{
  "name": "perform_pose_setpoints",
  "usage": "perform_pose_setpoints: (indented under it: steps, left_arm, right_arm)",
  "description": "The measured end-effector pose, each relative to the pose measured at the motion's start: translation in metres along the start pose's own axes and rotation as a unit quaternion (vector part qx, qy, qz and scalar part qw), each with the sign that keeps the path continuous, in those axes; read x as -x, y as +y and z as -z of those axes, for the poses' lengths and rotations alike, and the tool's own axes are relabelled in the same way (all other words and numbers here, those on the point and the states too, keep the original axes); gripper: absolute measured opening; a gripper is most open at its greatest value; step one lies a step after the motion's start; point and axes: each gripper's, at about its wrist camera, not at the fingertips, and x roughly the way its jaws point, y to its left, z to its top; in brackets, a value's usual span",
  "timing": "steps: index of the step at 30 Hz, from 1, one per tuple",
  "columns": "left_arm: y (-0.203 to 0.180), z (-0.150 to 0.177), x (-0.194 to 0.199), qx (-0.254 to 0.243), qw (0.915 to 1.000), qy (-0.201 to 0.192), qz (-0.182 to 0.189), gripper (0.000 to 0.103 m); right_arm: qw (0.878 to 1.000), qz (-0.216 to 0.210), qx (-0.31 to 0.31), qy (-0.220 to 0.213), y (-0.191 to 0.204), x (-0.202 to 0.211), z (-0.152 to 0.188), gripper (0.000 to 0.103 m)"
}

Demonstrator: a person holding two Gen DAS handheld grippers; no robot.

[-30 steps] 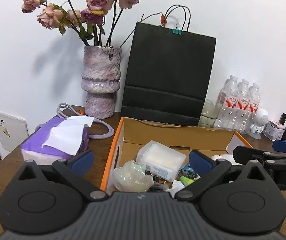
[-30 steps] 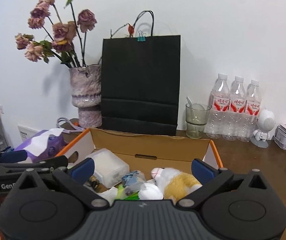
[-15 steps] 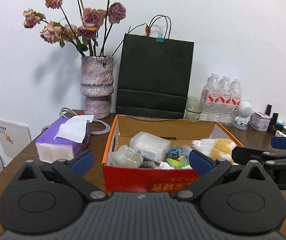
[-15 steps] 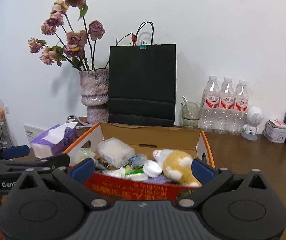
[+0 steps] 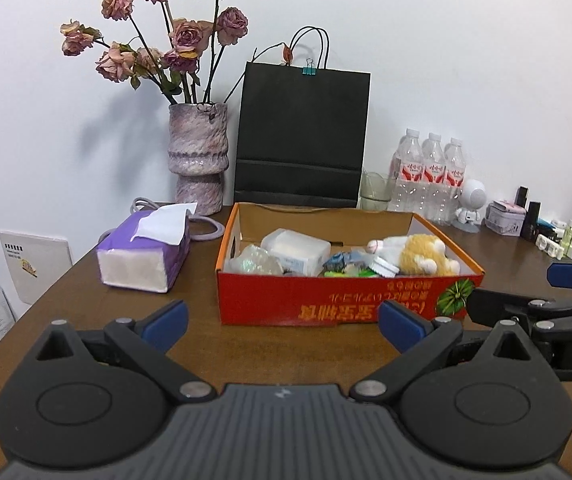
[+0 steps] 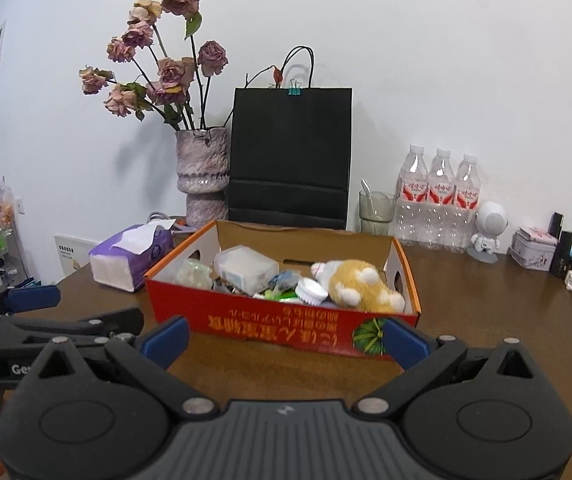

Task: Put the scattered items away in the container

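So the red cardboard box [image 5: 342, 308] sits in the middle of the brown wooden table [image 5: 85, 312], and it's got all the stuff in it already: a yellow and white plush toy [image 5: 422, 254] lying at the right end, a clear plastic container [image 5: 296, 250] toward the back left, a crinkly clear wrapper [image 5: 253, 262] in the left corner, plus a white ridged cap [image 6: 310, 291] and some small green and blue bits in between. Left gripper [image 5: 281, 322] is spread wide with nothing between the blue pads, hanging just in front of the box. Same deal with the right gripper [image 6: 283, 338], fingers apart and holding nothing, near the box's front wall. Each one shows up at the edge of the other's view. Purple tissue pack [image 5: 143, 254] is just left of the box, not touching. Behind it there's a vase of dried roses [image 5: 197, 160], a black paper bag [image 5: 302, 140] and three water bottles [image 5: 428, 176] along the wall
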Motion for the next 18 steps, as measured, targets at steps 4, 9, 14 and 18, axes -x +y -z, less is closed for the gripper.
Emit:
perform_pose_setpoints:
  steps: [4, 9, 14, 18]
  left_arm:
    - [-0.001, 0.006, 0.008, -0.004, 1.0000, 0.005, -0.003, 0.103]
    - [0.000, 0.016, 0.007, 0.000, 0.9999, 0.014, 0.000, 0.103]
    - [0.001, 0.028, 0.002, 0.003, 1.0000, 0.005, 0.000, 0.103]
    - [-0.003, 0.037, -0.004, -0.004, 0.9997, -0.013, -0.020, 0.103]
  right_arm:
    - [1.000, -0.005, -0.013, 0.009, 0.000, 0.007, 0.007, 0.103]
    - [0.999, -0.011, -0.024, 0.018, -0.001, 0.008, 0.018, 0.103]
    - [1.000, -0.002, -0.025, 0.009, 0.001, 0.005, 0.031, 0.103]
    - [1.000, 0.007, -0.022, -0.016, 0.001, 0.000, 0.041, 0.103]
